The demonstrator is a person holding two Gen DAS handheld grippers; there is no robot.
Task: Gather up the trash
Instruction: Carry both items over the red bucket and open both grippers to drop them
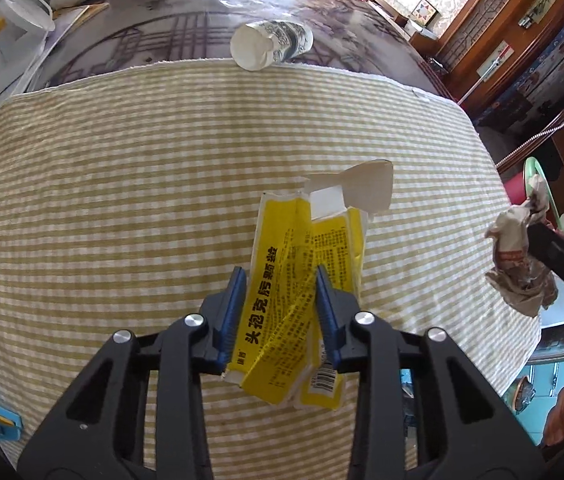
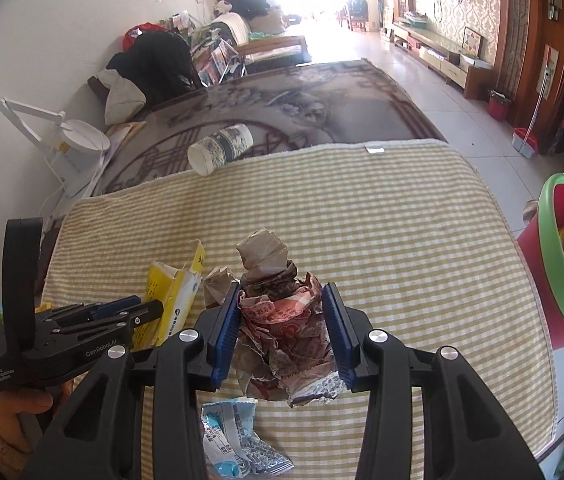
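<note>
Left gripper (image 1: 282, 300): clamped on flattened yellow box (image 1: 302, 280), held above striped cloth (image 1: 122, 180).
Right gripper (image 2: 282, 320): clamped on crumpled wrapper (image 2: 282, 312), above same cloth.
Paper cup (image 1: 270, 44): on its side at cloth's far edge.
Blue packet (image 2: 234, 440): on cloth, partly hidden beneath right gripper.
Red bin (image 2: 562, 264): right of cloth, cut off by frame.

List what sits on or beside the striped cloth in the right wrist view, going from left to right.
Left hand-held gripper → yellow box → crumpled brown wrapper between the right hand-held gripper's blue fingers → red bin with green rim. The blue-and-silver packet and the tipped paper cup overlap in position, so I leave them out.
</note>
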